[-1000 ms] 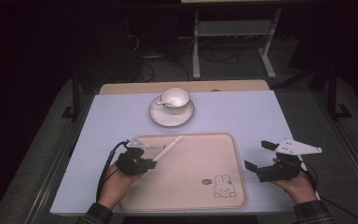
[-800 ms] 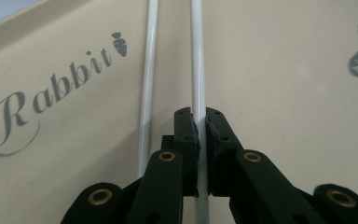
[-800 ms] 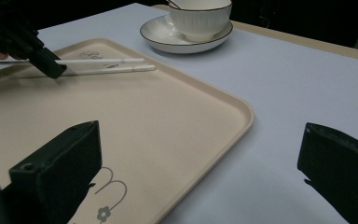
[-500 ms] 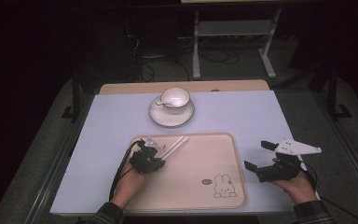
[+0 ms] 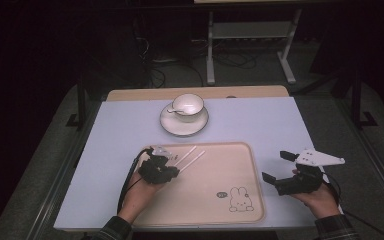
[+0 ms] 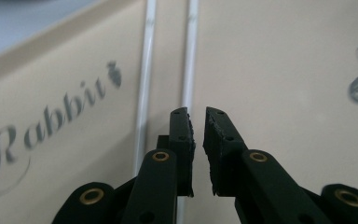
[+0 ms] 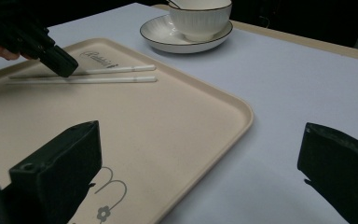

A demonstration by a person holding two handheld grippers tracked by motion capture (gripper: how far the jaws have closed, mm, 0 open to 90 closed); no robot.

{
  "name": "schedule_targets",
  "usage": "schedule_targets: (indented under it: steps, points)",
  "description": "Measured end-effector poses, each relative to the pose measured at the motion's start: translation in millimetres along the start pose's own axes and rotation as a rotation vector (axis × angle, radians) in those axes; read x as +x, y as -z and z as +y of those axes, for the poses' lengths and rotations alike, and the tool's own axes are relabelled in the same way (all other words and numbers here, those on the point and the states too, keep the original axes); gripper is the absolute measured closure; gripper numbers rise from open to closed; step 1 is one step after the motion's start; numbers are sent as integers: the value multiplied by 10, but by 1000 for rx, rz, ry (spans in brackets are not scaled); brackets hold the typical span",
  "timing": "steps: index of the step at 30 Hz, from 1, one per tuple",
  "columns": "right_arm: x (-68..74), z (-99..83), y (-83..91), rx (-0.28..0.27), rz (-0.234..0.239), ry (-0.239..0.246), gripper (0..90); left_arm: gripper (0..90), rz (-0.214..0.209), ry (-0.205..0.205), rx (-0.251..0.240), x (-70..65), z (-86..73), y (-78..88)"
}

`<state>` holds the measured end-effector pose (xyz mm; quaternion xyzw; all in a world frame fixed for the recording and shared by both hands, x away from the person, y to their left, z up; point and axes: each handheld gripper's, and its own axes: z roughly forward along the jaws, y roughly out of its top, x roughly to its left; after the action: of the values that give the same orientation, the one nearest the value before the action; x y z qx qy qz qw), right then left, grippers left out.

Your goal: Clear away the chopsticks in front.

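Left gripper (image 6: 198, 122), jaws just parting, nothing gripped, hovered over chopsticks (image 5: 192, 157) at the tray's (image 5: 240, 210) ten o'clock; right gripper (image 5: 278, 169) gaped, released.

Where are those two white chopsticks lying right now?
In the high view the chopsticks lie side by side on the beige tray, at its far left corner, just ahead of the left claw and nearer than the cup and saucer.
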<state>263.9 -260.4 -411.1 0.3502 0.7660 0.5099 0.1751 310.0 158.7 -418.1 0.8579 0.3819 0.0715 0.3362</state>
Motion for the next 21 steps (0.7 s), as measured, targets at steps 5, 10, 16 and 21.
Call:
schedule_targets:
  steps: [5, 10, 16, 21]
  points:
    - [5, 1, -6, 3, 2, 3, 0, 876, -34, -60, -2, -79, 250, -154]
    - [-4, -2, 1, 0, -1, -1, 0, 893, -40, -92, -3, -123, 478, -389]
    - [-20, -8, 9, -3, 0, -5, 0, 893, -52, -99, 24, -137, 615, -708]
    - [-27, -12, 19, -7, -1, -8, 0, 893, -39, -97, 31, -106, 618, -780]
